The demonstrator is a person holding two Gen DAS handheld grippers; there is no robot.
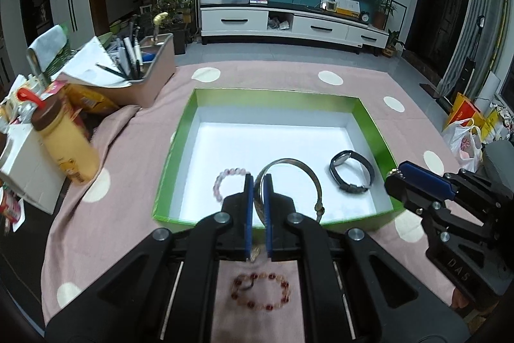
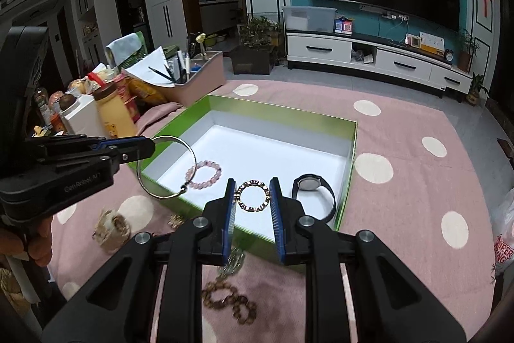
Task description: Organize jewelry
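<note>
Left gripper (image 1: pixel 258 182) is pinching a silver bangle (image 1: pixel 290 164) over the green box (image 1: pixel 372 124); right gripper (image 2: pixel 252 192) is clasping a gold beaded bracelet (image 2: pixel 252 195) above its near edge.

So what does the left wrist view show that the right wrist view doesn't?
Only the left wrist view: a red-beaded bracelet lying on the cloth. Only the right wrist view: the small gold-link bracelet in the right claw, plus brown bead bracelets. Both: green box, pink bead bracelet, watch, and the silver bangle in the left claw.
</note>
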